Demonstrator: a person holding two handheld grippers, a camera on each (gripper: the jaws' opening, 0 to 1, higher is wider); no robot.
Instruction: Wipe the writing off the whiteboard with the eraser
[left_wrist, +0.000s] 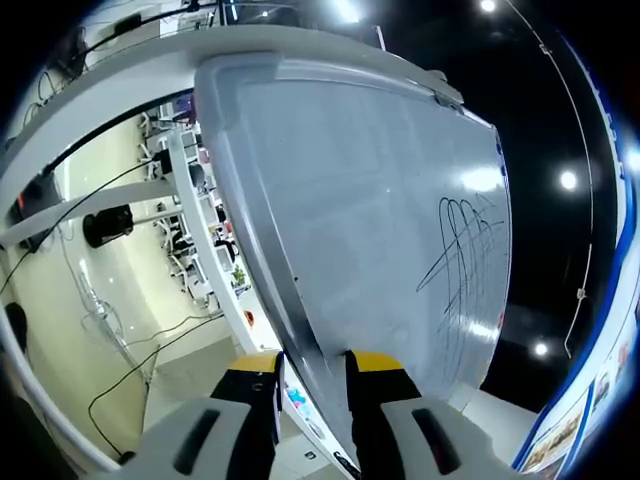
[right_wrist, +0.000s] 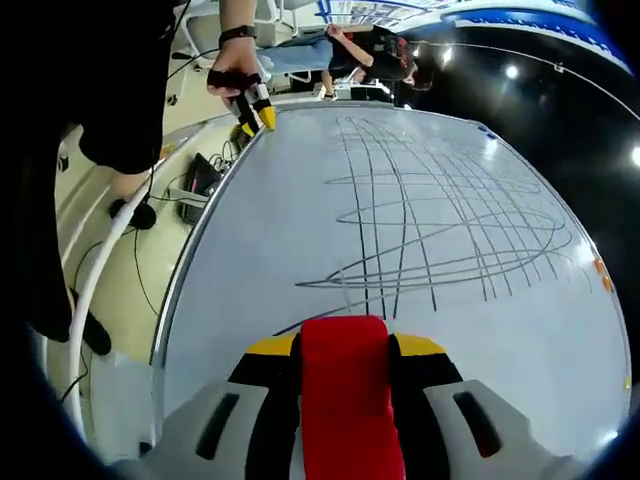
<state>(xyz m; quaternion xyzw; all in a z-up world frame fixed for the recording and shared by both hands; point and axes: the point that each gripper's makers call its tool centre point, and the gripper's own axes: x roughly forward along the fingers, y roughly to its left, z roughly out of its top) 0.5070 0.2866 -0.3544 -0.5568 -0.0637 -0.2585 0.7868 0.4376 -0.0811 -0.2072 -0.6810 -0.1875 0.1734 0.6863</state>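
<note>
**Open board face, one edge occupied**

In the right gripper view the whiteboard (right_wrist: 300, 240) lies broad and bare of objects ahead of the red eraser (right_wrist: 345, 400). At its far edge the left gripper (right_wrist: 258, 118), held by a hand (right_wrist: 232, 75), clamps the frame, blocking that corner. Beside the board's near edge, cables (right_wrist: 140, 280) and a white pipe (right_wrist: 95, 290) clutter the floor.
</note>
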